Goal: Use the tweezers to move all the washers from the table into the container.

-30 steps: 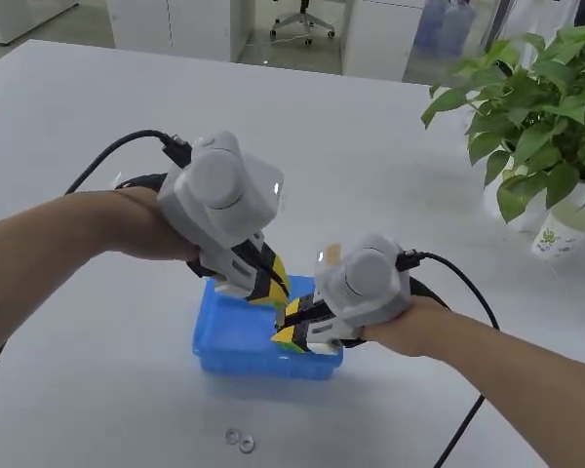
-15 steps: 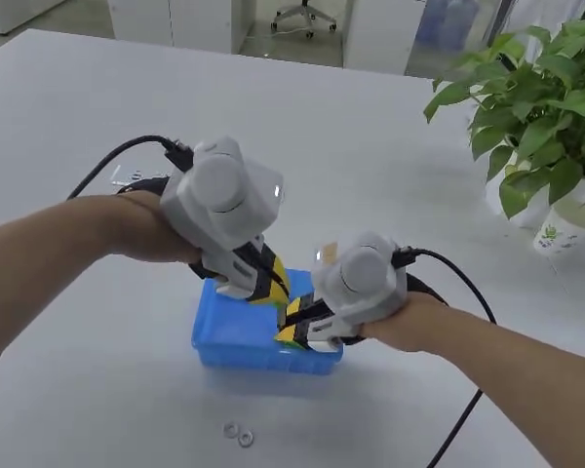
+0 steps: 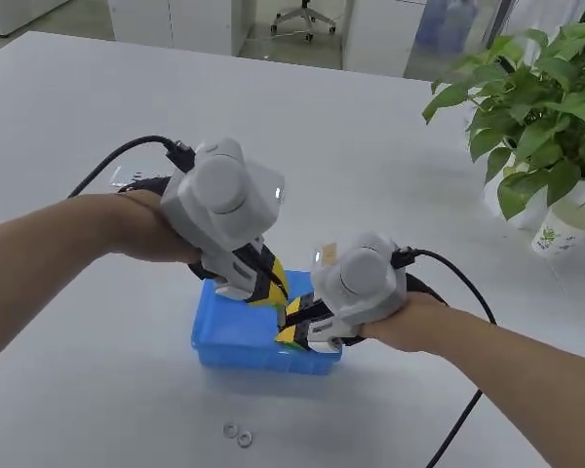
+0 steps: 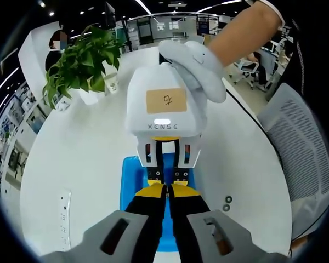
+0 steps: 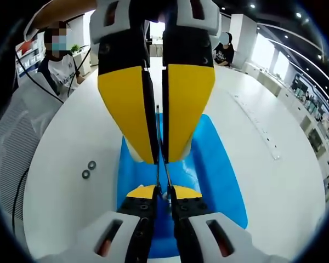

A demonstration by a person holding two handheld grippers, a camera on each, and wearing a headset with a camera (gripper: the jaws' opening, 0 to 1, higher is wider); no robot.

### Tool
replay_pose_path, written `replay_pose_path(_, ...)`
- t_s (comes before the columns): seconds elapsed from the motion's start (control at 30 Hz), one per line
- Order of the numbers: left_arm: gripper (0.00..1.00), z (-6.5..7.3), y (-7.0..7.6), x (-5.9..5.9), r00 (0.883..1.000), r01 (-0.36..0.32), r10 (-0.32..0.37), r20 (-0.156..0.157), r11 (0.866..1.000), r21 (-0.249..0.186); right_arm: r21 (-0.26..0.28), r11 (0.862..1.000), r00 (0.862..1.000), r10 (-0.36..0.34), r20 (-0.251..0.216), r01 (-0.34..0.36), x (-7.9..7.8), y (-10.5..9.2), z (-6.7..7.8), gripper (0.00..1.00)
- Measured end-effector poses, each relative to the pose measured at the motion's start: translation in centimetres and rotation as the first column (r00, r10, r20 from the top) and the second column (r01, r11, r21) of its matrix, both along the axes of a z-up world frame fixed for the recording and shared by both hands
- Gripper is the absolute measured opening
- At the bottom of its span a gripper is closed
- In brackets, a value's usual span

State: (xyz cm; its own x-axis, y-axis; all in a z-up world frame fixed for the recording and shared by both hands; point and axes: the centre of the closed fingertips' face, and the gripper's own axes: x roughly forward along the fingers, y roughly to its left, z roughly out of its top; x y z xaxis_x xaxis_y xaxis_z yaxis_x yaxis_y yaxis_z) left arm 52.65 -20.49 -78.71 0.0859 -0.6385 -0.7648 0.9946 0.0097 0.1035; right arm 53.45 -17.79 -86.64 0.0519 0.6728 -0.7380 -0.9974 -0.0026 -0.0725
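While the left tool (image 4: pixel 167 190) and right tool (image 5: pixel 163 193) are both pressing together on the thin tweezers (image 5: pixel 157 137) above the blue container (image 5: pixel 219 164), two washers (image 3: pixel 238 433) are lying on the tabletop (image 3: pixel 390 175) just beside it. Advised: holding the pinch aligned and parting the tools slowly. Tweezer tips are sitting hidden between the jaws; any load cannot be told.

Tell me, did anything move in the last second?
Nothing really moved; only the camera shifted a little. The left gripper and right gripper stay tip to tip over the blue bin, with the thin tweezers between their jaws. The two washers stay on the table, outside the bin.
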Motion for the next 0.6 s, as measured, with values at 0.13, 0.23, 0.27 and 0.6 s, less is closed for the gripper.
replay_pose_path(0.13, 0.06, 0.4, 0.0, 0.0, 1.0, -0.002, 0.002, 0.005, 1.0, -0.003, 0.008, 1.0, 1.0, -0.002, 0.005, 0.001, 0.0, 0.1, 0.5, 0.12)
replay_pose_path(0.23, 0.06, 0.9, 0.0, 0.0, 1.0, -0.006, 0.006, 0.007, 1.0, -0.008, 0.015, 1.0, 1.0, -0.002, 0.01, 0.001, 0.0, 0.3, 0.9, 0.12)
replay_pose_path(0.27, 0.06, 1.1, 0.0, 0.0, 1.0, -0.005, 0.005, 0.01, 1.0, -0.009, 0.018, 1.0, 1.0, -0.001, 0.011, 0.001, 0.0, 0.3, 1.1, 0.12)
replay_pose_path(0.6, 0.06, 3.2, 0.1, -0.3, 1.0, -0.007, 0.007, 0.029, 1.0, -0.009, 0.04, 0.999, 0.999, -0.002, 0.044, 0.0, -0.1, 0.7, 3.2, 0.12)
